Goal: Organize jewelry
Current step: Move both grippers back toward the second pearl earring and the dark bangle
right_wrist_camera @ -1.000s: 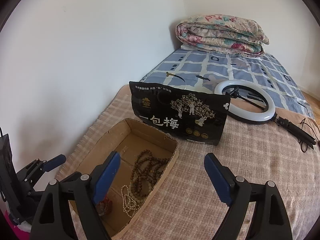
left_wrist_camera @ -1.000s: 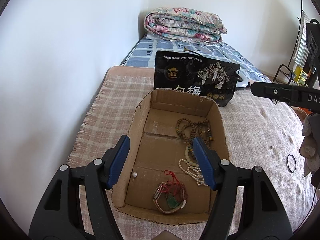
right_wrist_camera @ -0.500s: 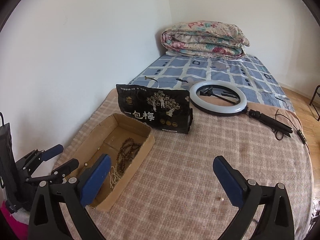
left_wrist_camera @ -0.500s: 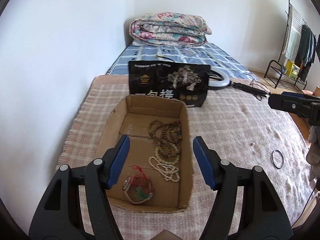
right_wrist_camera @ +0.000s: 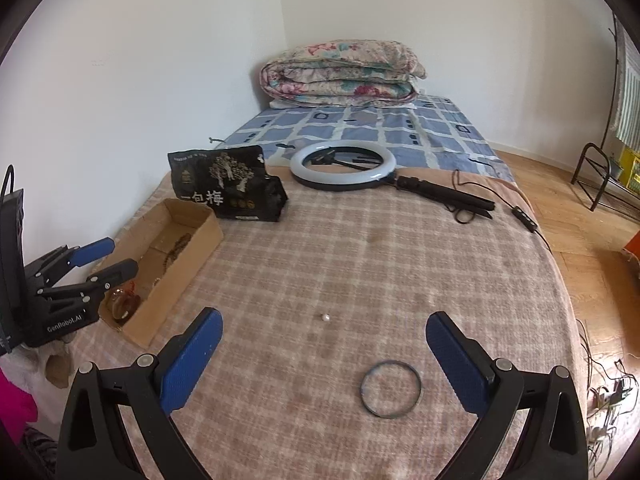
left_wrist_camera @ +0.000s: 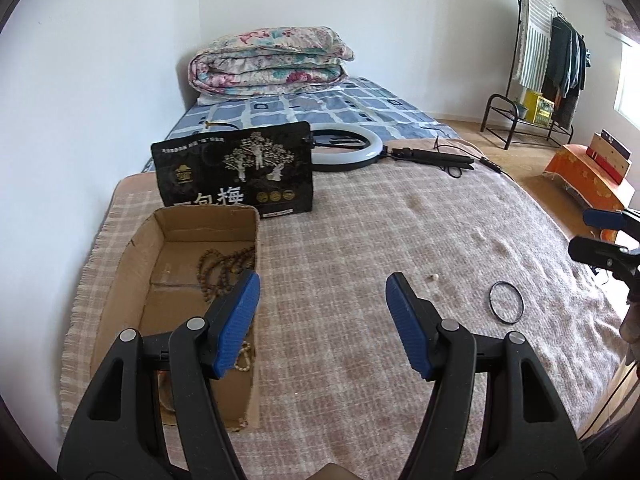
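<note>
Bangle (right_wrist_camera: 391, 389) lay between the open, empty right gripper (right_wrist_camera: 324, 354) fingers, toward 5 o'clock; both views had swung off box (left_wrist_camera: 132, 264). Left gripper (left_wrist_camera: 322, 320) open, empty. Pickup likely next.

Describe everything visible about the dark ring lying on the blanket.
The dark ring is a thin, plain hoop, black or dark grey, possibly metal or rubber; the material is unclear. It lies flat on the checked blanket, outside the cardboard box, touching nothing but the cloth. In the right wrist view it sits low between the fingers of the open right gripper, nearer the right one. A small pale bead lies apart from it, farther away.
</note>
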`<state>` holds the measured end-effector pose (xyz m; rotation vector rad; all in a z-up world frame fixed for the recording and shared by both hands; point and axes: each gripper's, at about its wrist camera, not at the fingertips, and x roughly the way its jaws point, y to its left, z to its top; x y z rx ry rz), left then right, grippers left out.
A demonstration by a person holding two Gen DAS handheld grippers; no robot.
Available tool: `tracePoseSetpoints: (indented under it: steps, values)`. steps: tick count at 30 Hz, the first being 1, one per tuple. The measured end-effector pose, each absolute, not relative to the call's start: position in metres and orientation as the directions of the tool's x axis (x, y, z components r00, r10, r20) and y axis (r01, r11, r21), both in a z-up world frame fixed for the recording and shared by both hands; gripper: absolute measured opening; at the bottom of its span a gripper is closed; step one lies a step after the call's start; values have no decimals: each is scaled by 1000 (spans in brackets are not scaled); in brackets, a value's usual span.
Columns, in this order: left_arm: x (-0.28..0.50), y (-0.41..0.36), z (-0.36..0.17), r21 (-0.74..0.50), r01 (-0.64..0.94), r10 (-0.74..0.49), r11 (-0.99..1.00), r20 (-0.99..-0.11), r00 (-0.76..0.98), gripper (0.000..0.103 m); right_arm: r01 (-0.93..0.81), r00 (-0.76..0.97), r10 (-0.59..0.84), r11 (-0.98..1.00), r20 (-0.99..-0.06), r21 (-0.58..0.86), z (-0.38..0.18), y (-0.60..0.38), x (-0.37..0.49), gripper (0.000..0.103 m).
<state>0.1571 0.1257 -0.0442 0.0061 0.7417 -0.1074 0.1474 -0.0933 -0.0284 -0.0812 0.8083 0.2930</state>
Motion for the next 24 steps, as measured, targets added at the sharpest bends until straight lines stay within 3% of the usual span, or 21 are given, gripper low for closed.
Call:
tracePoseSetpoints:
  steps: [13, 24]
  values:
    - [170, 56, -82, -82, 194, -196, 978, -696, 691, 67, -204, 631, 130, 979, -764, -1, -105, -159, 124, 103]
    - [200, 11, -126, -105, 248, -244, 963, -730, 638, 59, -243, 648, 87, 965, -757, -97, -143, -150, 123, 103]
